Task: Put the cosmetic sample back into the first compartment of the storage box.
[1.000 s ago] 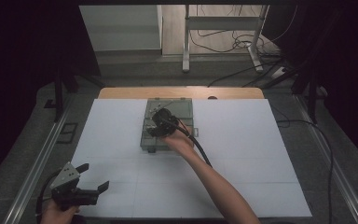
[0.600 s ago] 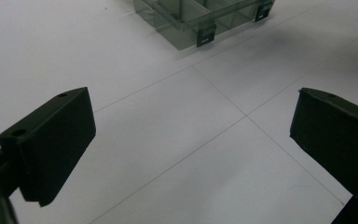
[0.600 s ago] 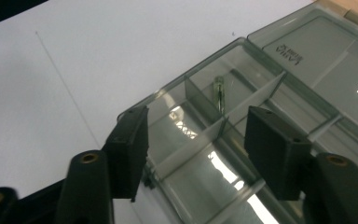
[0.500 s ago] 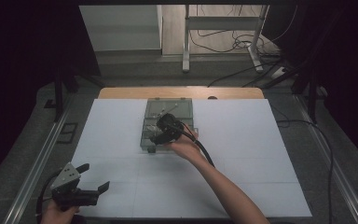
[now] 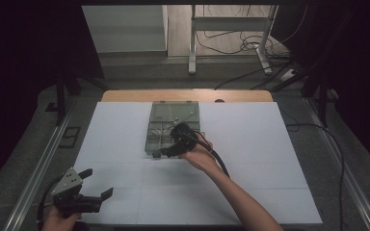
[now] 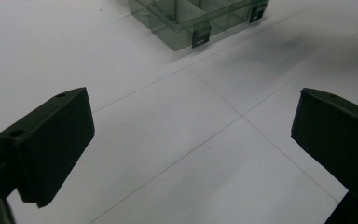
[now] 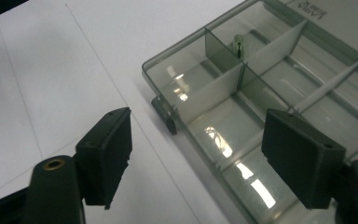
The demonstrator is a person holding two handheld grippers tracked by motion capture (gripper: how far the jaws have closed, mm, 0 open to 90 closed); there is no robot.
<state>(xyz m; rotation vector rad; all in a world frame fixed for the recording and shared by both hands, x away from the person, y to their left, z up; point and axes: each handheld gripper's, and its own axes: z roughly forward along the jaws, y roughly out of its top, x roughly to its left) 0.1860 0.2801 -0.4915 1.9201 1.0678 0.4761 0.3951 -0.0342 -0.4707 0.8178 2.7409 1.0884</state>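
Tongs on our right (image 7: pixel 196 154) hang spread over the near-left corner of the clear grey plastic compartment box (image 5: pixel 173 118) mid-table; left tongs (image 5: pixel 94 185), also spread, sit well apart.

The clear compartment box (image 5: pixel 173 126) is the 1 obstacle on the white tabletop (image 5: pixel 270 168), sitting mid-far. The right tool (image 5: pixel 169 150) and its forearm occupy the box's near edge. The left tool (image 5: pixel 98 184) sits at the near-left corner. Bare sheet lies left, right and near-centre.
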